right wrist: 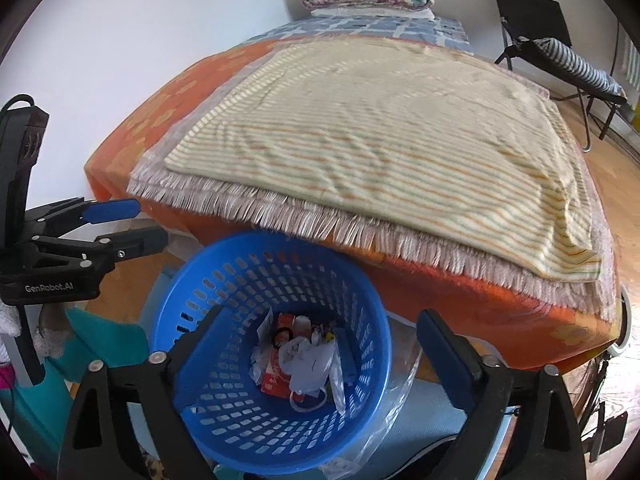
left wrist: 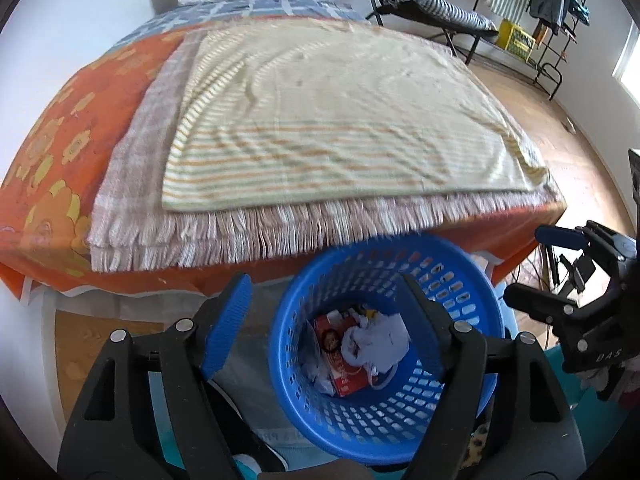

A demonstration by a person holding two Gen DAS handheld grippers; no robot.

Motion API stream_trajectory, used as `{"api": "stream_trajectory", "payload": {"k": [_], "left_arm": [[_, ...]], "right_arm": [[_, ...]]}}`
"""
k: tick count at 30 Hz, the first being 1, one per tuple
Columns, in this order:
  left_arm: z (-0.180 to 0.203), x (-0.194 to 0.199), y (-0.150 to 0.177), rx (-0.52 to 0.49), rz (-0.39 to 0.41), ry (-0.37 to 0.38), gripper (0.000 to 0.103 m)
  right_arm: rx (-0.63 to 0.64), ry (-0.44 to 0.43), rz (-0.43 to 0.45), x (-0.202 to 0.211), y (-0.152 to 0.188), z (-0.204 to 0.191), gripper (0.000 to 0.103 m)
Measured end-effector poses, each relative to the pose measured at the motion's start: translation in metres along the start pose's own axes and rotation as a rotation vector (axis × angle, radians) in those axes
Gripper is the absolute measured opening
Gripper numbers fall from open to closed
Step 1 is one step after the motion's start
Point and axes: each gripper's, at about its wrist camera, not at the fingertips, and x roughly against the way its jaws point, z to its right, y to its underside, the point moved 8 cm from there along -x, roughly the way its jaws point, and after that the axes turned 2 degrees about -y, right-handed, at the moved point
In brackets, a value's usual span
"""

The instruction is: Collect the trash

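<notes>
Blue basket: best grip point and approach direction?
Take the blue basket by its top rim, from above, one finger inside and one outside. The rim is exposed on the near side; the bed crowds the far side. Both the left gripper and right gripper hover open above it.

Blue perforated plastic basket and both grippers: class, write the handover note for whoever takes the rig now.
Left gripper: open, empty, over the basket.
Right gripper: open, empty, over the basket.
Blue perforated plastic basket stands on the floor at the bed's foot, holding a red carton and crumpled white paper and plastic.
Done: that trash is in.
Left: no loose trash shows on the striped blanket; check elsewhere.
</notes>
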Motion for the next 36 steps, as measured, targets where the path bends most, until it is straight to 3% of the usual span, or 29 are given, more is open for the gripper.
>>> {"api": "stream_trajectory", "payload": {"k": [25, 28, 33, 36], "left_arm": [[0.002, 0.074, -0.106, 0.075, 0.272, 0.000, 0.079], [0.005, 0.086, -0.126, 0.070, 0.310, 0.002, 0.088], [0.008, 0.100, -0.156, 0.066, 0.376, -0.001, 0.092], [0.005, 0.098, -0.166, 0.076, 0.392, -0.003, 0.100]], "right_arm": [[-0.066, 0.063, 0.205, 0.064, -0.087, 0.023, 0.101], [-0.054, 0.074, 0.238, 0.075, -0.106, 0.027, 0.102], [-0.062, 0.086, 0.283, 0.084, -0.135, 0.036, 0.103], [-0.072, 0.079, 0.300, 0.081, -0.144, 0.041, 0.103]]}}
